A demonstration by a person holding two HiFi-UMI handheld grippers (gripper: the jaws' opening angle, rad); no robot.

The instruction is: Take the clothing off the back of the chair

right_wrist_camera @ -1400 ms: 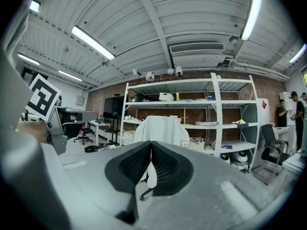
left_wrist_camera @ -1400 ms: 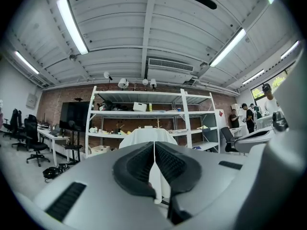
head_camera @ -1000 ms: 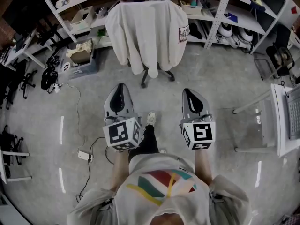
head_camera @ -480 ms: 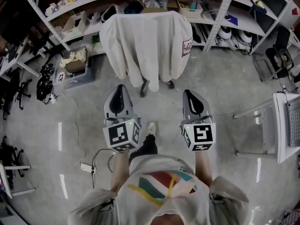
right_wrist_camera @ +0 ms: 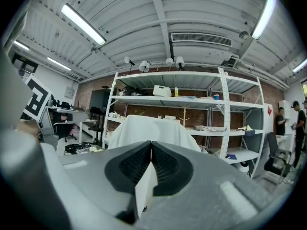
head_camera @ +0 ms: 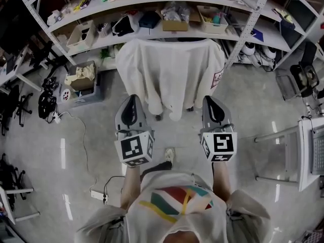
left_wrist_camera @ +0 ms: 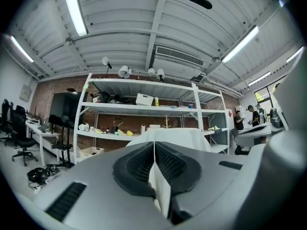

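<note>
At the left gripper [head_camera: 131, 99] and right gripper [head_camera: 209, 99], found both sets of jaws closed together on nothing. Noted the white clothing [head_camera: 172, 70], draped over and covering the chair back, markedly closer than a second earlier and now near ahead of the tips. Judged the approach nearly done and the grasp not begun; recorded both grippers level, side by side, pointing at it.

Head view steeply downward; both gripper views level, all toward the same white clothing [head_camera: 169, 75]
</note>
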